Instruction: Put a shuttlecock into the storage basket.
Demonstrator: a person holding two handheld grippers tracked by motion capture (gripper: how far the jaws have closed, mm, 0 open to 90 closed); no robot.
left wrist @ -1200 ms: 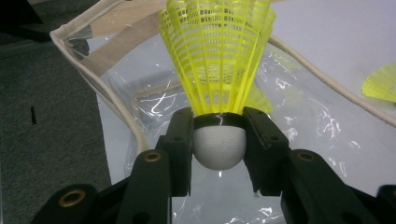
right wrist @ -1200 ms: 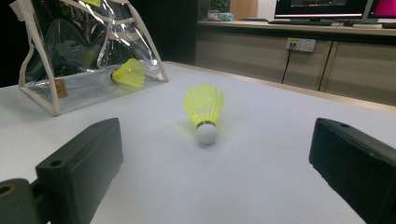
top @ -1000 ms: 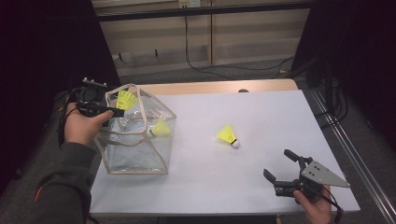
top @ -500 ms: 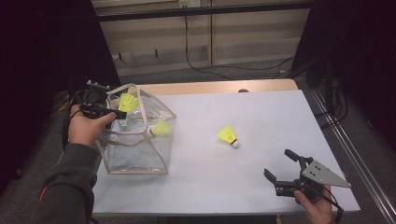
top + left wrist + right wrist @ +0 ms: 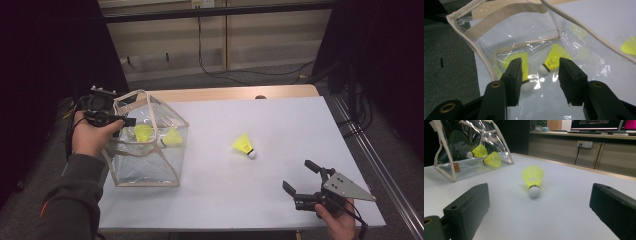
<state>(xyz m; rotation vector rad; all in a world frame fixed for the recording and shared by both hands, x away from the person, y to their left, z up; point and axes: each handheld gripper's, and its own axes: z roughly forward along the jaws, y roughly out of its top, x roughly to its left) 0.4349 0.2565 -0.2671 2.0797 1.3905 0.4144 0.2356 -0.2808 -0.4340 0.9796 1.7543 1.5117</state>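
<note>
A clear bag with beige trim (image 5: 146, 165) stands at the table's left. Two yellow shuttlecocks lie inside it, one (image 5: 143, 132) to the left of the other (image 5: 173, 136). My left gripper (image 5: 127, 121) hovers open over the bag's top left rim. In the left gripper view its empty jaws (image 5: 540, 65) look down on both shuttlecocks (image 5: 524, 58) (image 5: 554, 59). A third shuttlecock (image 5: 243, 145) rests on the white table, cork toward the front. My right gripper (image 5: 298, 175) stands open near the front right, well short of it. The right gripper view shows that shuttlecock (image 5: 532, 178) ahead between the wide jaws (image 5: 540, 200).
The white table top (image 5: 280, 115) has a wooden strip along its far edge. Beyond the table are a dark floor and cables. In the right gripper view the bag (image 5: 449, 171) stands far left, with a wall of cabinets behind.
The shuttlecock that was at my left gripper's tips above the bag has dropped into the bag beside the other one. The right gripper has stayed still.
</note>
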